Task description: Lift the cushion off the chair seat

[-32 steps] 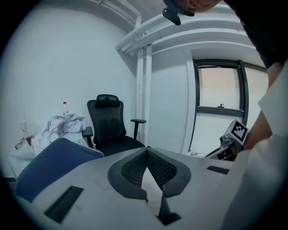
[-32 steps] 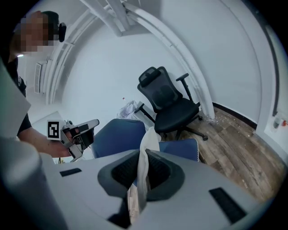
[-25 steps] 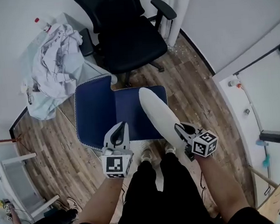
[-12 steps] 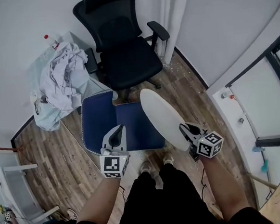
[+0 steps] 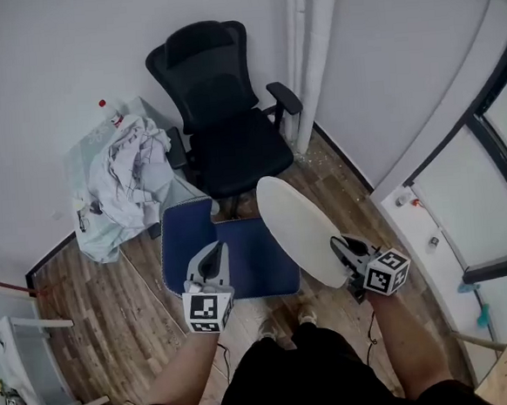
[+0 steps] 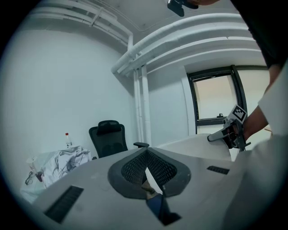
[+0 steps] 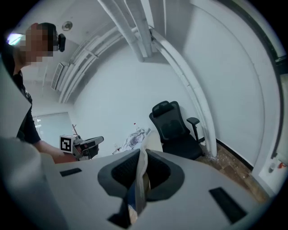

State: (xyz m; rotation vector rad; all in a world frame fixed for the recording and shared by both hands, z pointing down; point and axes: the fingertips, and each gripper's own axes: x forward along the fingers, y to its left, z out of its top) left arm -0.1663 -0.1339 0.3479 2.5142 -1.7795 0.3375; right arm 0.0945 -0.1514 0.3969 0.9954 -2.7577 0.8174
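Holding the cushion (image 5: 241,261) up between us and the black office chair (image 5: 232,146), we have both tools clamped on its near edge. The left tool (image 5: 214,254) grips the blue side, and in the left gripper view its jaws stand together on a thin strip of blue fabric with white trim. The right tool (image 5: 339,246) grips the other end, and in the right gripper view its jaws pinch a standing fold of white and blue fabric.

From the head view the cushion is bent along its middle. Its left half lies fairly flat and shows dark blue with a pale piped border. Its right half is turned up, so we see a white oval face. It hangs over the wooden floor (image 5: 96,314), apart from the chair seat, which sits bare behind it.

To the left of the chair a small counter (image 5: 84,154) carries a heap of pale crumpled clothes (image 5: 129,176), with a red-capped bottle (image 5: 103,105) at its far corner. White pipes (image 5: 307,53) run up the wall corner beside the chair.
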